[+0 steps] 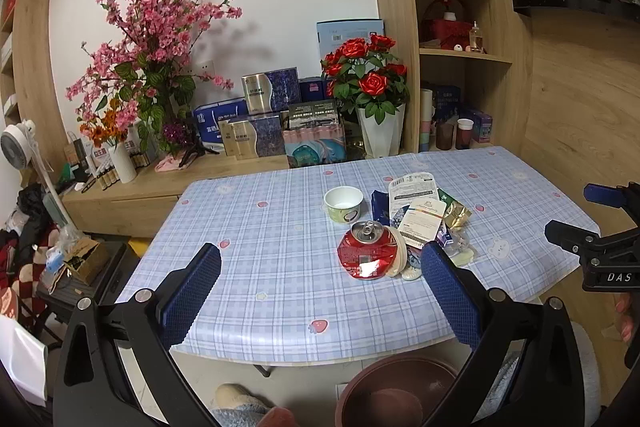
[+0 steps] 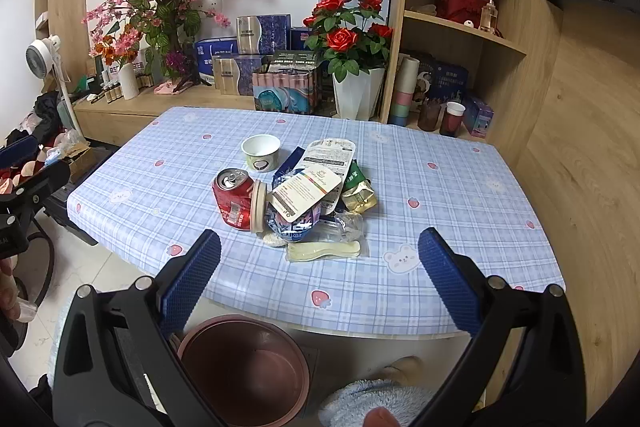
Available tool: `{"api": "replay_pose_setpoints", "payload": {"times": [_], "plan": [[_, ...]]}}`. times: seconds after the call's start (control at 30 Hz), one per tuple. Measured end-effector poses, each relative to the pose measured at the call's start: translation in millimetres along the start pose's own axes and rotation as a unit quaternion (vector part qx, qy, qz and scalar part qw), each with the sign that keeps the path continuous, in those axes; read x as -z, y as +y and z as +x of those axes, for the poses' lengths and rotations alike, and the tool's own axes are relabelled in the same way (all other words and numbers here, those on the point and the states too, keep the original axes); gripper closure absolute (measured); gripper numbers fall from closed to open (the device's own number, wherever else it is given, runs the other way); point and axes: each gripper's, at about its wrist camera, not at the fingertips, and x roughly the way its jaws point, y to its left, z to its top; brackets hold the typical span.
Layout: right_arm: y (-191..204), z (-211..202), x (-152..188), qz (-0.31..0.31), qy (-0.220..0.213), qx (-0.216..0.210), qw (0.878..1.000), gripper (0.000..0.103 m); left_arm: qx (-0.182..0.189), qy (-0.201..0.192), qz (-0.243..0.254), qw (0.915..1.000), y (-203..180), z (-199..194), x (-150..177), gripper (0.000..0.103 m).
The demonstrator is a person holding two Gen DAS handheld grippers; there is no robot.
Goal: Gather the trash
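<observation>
Table (image 2: 460, 187): carrying a blue plaid cloth printed with strawberries and bears; the trash is sitting in one heap near the middle of the surface, nearer the front edge than the back.
Bin (image 2: 244, 367): a brown-pink round bin is standing on the floor just below the front edge, showing nothing inside.
Left gripper (image 1: 320, 267): hovering above the front edge with its blue-padded fingers spread wide, gripping nothing.
Right gripper (image 2: 320, 251): hanging over the front edge, likewise gaping fully, nothing between the pads.
Wrappers (image 2: 316, 183): white, blue, green and gold packets are overlapping in the heap's centre.
Can (image 2: 234, 199): a dented red can is lying tilted at the heap's left side, touching a beige lid (image 2: 258, 205).
Cup (image 2: 261, 151): a white paper cup is standing upright behind the can, toward the back edge.
Spoon (image 2: 324, 251): a pale plastic spoon is lying at the heap's front.
</observation>
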Motion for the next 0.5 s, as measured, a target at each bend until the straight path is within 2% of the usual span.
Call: {"api": "replay_pose_setpoints", "payload": {"times": [0.1,0.23,0.5], "plan": [[-2,4,1,0.004,0.003,0.001,1.0,0.006,0.009,0.005,0.0,0.9999,0,5,1,0.005],[-7,15,4,0.015,0.014,-0.008,1.0,0.006,0.025,0.013,-0.025,0.9993,8,16,5,0.005],[-28,52,10,0.044,0.035,-0.024,0.998,0.005,0.029,0.024,-0.023,0.999,14,49,12,0.005]]}}
